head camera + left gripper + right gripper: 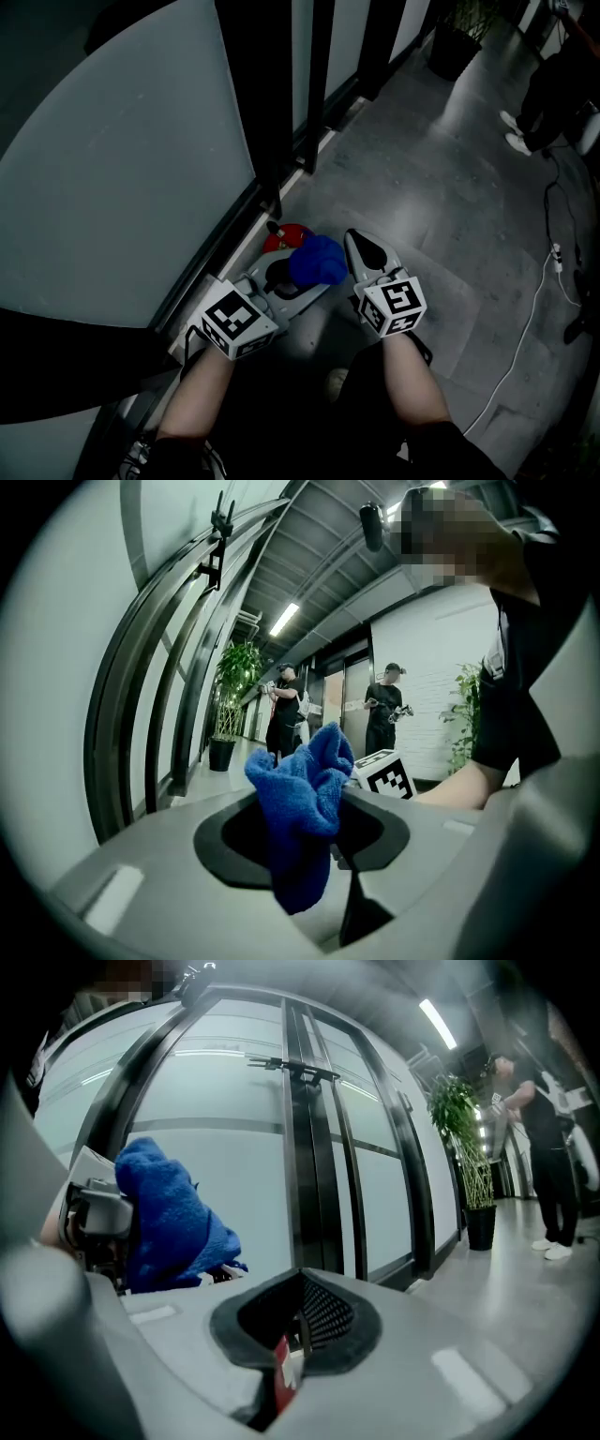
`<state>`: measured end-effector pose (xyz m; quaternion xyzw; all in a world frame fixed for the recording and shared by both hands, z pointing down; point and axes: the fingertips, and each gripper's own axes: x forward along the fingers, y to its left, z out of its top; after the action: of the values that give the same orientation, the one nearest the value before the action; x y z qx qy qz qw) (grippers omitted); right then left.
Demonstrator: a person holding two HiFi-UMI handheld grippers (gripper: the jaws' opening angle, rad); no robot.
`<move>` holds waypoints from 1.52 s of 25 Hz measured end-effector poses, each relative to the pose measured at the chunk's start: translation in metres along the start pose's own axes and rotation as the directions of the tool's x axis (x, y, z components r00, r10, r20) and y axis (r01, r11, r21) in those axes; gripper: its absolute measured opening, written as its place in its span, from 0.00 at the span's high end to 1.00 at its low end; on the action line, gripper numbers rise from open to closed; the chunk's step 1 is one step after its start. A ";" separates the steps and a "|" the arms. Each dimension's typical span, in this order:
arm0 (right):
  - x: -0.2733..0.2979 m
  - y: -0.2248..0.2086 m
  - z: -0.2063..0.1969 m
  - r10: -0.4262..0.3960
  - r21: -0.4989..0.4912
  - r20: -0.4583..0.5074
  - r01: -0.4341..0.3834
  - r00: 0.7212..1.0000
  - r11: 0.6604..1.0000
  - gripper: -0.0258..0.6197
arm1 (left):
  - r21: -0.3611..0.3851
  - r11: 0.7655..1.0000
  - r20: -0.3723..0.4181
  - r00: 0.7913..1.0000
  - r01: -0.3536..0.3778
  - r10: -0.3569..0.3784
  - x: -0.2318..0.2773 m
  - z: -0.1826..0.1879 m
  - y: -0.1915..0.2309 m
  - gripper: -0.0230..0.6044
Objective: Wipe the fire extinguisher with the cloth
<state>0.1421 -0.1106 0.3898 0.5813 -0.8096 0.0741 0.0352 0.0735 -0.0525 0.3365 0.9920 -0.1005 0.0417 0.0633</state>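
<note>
Nearest the person, two forearms reach down, one gripper in each hand. The left gripper [292,279] has its jaws pinched shut on the single blue cloth [317,260]. In that gripper's own view the cloth bunches above the jaws and hangs below them, so the wad sits ready as a wiping pad.

The right gripper [364,248] is just beside the cloth, on its right. Its jaws are drawn together with nothing clearly held. A red-and-white sliver shows in the slit, probably the extinguisher seen beyond rather than something gripped. From where it hangs, its job is likely to steady.

Under the cloth and a little to its left is the one fire extinguisher [284,240], with a red top and a black handle. It apparently stands on the floor [441,187] at the foot of the glass wall [141,187], and the cloth looks to be touching or just over its top.

A white cable [525,323] trails at right. Far down the corridor stand a first person [284,712] and a second person [385,703], with a potted plant [232,696] at left and another plant [466,719] at right.
</note>
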 end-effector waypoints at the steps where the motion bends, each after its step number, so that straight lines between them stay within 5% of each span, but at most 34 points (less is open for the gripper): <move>1: 0.003 0.002 0.001 0.004 -0.002 0.002 -0.004 1.000 1.000 0.96 | -0.014 1.000 0.001 1.000 0.013 -0.012 -0.002 -0.001 -0.003 0.69; 7: 0.016 0.006 0.006 0.020 0.042 0.029 -0.021 0.999 0.999 0.96 | 0.025 0.992 -0.047 0.992 0.121 -0.120 -0.014 -0.019 -0.036 0.69; 11: 0.023 0.007 0.009 0.029 0.109 0.052 -0.034 0.998 0.993 0.96 | -0.011 0.996 0.043 0.995 0.093 -0.093 -0.040 -0.009 -0.041 0.69; 16: 0.031 -0.004 0.008 0.002 0.209 0.067 -0.016 0.998 0.978 0.96 | -0.063 0.989 0.141 0.979 -0.137 0.144 -0.085 -0.003 0.021 0.69; 21: 0.032 -0.005 0.011 -0.030 0.179 0.056 0.019 0.998 0.984 0.96 | -0.232 0.912 0.150 0.914 -0.337 0.376 -0.106 -0.014 0.104 0.69; 29: 0.030 0.011 0.009 -0.034 0.042 0.024 0.033 0.999 0.999 0.96 | -0.185 0.919 -0.089 0.937 -0.348 0.337 -0.060 -0.073 0.149 0.69; 34: 0.025 0.020 0.012 -0.023 -0.029 0.021 0.023 1.000 0.999 0.96 | -0.370 0.886 -0.082 0.959 -0.281 0.270 -0.065 -0.088 0.155 0.69; 38: 0.021 0.017 0.012 -0.031 -0.001 0.016 0.031 0.999 1.000 0.96 | -0.321 0.905 -0.101 0.960 -0.279 0.261 -0.062 -0.092 0.135 0.69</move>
<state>0.1199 -0.1272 0.3797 0.5941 -0.8009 0.0685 0.0304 -0.0213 -0.1595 0.4371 0.9421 -0.2407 0.0600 0.2258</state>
